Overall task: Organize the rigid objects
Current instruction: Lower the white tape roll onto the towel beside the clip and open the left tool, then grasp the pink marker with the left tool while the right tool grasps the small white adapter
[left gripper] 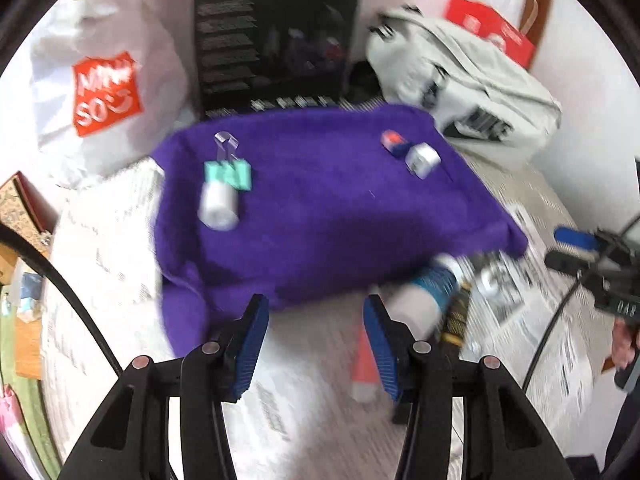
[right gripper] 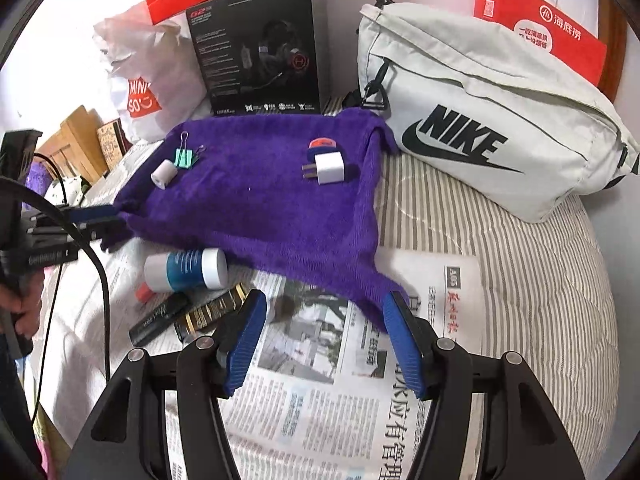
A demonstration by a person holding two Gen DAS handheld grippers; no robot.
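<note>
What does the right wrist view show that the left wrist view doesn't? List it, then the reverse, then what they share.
Only the right wrist view: the readable Nike logo on the grey bag, the striped bedding, and the left gripper at its left edge.

Only the left wrist view: the right gripper at its right edge.

Both: the purple towel carrying a green binder clip, white roll and white charger plug; the blue-and-white bottle on newspaper.
</note>
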